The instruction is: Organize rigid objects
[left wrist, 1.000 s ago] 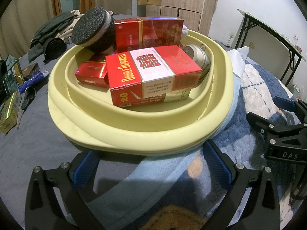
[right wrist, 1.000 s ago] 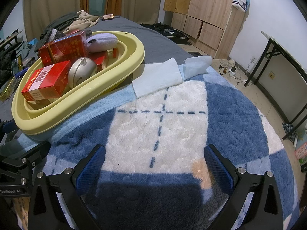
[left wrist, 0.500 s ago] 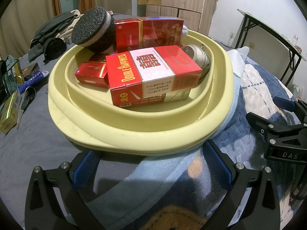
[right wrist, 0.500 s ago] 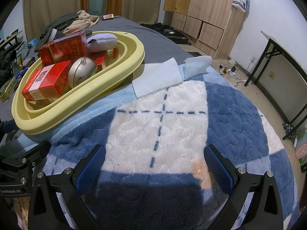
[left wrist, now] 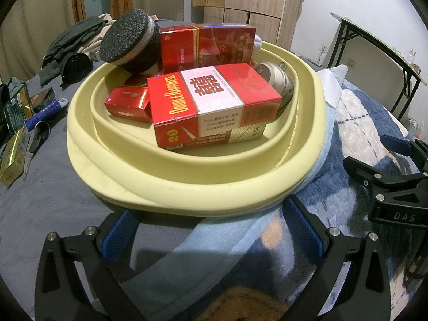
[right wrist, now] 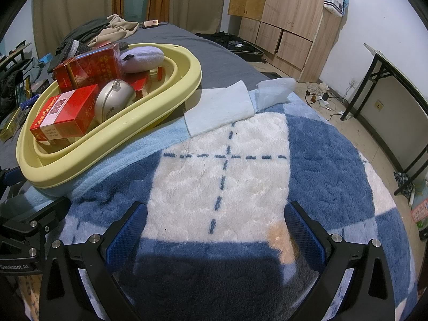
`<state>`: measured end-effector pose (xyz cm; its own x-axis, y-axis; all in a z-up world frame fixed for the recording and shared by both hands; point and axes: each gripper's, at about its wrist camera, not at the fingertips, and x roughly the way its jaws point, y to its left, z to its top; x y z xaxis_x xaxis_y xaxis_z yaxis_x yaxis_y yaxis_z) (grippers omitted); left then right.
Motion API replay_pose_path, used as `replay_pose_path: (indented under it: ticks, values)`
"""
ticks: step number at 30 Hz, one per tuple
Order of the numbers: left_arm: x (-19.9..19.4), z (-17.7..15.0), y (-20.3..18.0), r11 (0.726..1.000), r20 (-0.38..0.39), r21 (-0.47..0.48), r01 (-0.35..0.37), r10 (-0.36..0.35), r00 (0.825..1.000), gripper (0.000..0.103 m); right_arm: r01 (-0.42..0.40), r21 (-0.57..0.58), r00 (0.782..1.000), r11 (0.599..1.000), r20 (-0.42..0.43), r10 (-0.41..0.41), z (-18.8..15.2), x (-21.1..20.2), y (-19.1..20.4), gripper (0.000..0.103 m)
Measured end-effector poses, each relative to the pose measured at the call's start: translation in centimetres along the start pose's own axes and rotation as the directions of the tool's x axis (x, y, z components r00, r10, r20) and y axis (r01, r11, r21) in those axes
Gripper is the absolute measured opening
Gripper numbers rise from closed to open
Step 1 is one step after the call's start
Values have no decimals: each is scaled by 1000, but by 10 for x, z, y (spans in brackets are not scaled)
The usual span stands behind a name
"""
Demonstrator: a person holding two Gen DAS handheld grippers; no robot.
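My left gripper [left wrist: 214,230] hangs just in front of the near rim of the yellow basin [left wrist: 187,184], its blue-padded fingers [left wrist: 119,231] spread wide with nothing between them. My right gripper [right wrist: 214,230] is likewise spread apart and empty, over the blue-and-white plush blanket [right wrist: 227,176] on the bed, to the right of the basin.

The basin rests partly on the grey sheet [left wrist: 40,208] and partly on the blanket's pale blue edge. Inside it, nearest me, a red Double Happiness box [left wrist: 214,104] lies on top of a gold-and-white box [left wrist: 246,135]. Left of it sits a smaller red box [left wrist: 127,104], and behind stands a larger red carton [left wrist: 208,46] on its long edge. A black round sponge [left wrist: 127,41] leans against the carton's left end, tilted over the basin's far rim. A silver round tin [left wrist: 275,80] lies at the right, against the inner wall, touching the Double Happiness box. From the right wrist view, a lilac pad [right wrist: 143,57] rests behind the carton.

On the sheet to the left of the basin lie a blue-handled tool [left wrist: 44,112] and a few green and gold packets [left wrist: 13,155], well apart from the basin.
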<state>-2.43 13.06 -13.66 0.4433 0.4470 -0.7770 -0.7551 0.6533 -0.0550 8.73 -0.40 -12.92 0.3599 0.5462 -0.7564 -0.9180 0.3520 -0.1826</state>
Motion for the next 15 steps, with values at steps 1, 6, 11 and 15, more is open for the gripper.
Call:
replay_pose_path:
  ticks: [1,6,11,15]
  values:
    - [0,0,0,1000,0,0,0,0,1000,103,0,0,1000,1000,-1,0,0,0,0,103]
    - [2,1,-2,1000,0,0,1,-1,1000,103,1,0,1000,1000,0,-1,0,0,0,103]
    - [1,1,0,1000,1,-1,1,-1,1000,103,-2,1,1000,1000,0,2,1,2,-2,103]
    - [1,0,1,1000,0,-1,0,0,1000,103,-2,1,1000,1000,0,2,1,1,-1,103]
